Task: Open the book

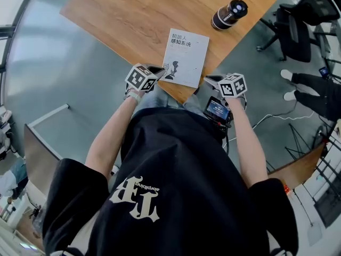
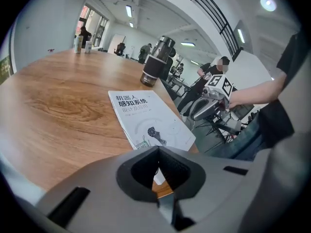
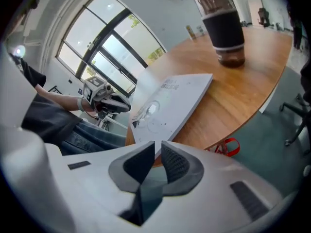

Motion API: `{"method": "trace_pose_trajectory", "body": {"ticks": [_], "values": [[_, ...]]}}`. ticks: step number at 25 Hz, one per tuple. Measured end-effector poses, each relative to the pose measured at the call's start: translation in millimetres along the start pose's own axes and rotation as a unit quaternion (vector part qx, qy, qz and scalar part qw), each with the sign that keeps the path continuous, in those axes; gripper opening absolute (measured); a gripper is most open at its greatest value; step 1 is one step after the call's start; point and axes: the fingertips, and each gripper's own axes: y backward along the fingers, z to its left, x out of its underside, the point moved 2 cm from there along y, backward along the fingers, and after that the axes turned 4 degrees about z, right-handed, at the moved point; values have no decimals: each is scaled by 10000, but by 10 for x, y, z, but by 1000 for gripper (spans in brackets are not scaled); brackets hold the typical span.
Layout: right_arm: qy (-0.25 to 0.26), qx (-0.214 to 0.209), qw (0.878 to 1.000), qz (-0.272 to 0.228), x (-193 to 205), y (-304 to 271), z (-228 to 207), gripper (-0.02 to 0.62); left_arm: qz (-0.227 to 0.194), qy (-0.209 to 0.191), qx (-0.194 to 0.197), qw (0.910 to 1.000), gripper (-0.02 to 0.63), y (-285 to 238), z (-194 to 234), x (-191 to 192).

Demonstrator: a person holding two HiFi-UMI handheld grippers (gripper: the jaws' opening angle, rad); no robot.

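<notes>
A closed white book lies flat on the wooden table, close to its near edge. My left gripper hangs just off the book's near left corner, jaws shut and empty. In the left gripper view the book lies right ahead of the closed tips. My right gripper is off the near right corner, past the table edge. In the right gripper view its jaws stand open by a narrow slit with nothing between them, and the book is just beyond.
A dark bottle stands upright on the table behind the book, towards the right edge. An office chair and another person's shoes are on the floor to the right. Bare wood stretches left of the book.
</notes>
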Motion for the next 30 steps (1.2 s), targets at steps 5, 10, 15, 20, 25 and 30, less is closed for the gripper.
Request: {"method": "trace_pose_trajectory", "body": {"ticks": [5, 10, 15, 20, 25, 30], "values": [[-732, -352, 9966, 111, -16, -218, -101, 16, 421, -86, 61, 9991, 8, -118, 85, 119], [-1375, -506, 9892, -17, -41, -298, -251, 30, 705, -58, 92, 9975, 7, -193, 178, 258], [-1757, -744, 9815, -151, -62, -350, -243, 32, 675, 67, 230, 9974, 8, -220, 221, 275], [-1856, -824, 9789, -218, -64, -359, -221, 32, 637, 139, 375, 9972, 8, -233, 227, 283], [-1855, -893, 9781, -307, -109, -298, -179, 32, 550, 259, 452, 9971, 8, -221, 243, 279], [-1894, -1068, 9749, -479, -159, -240, -108, 32, 434, 378, 564, 9967, 8, -228, 253, 287]]}}
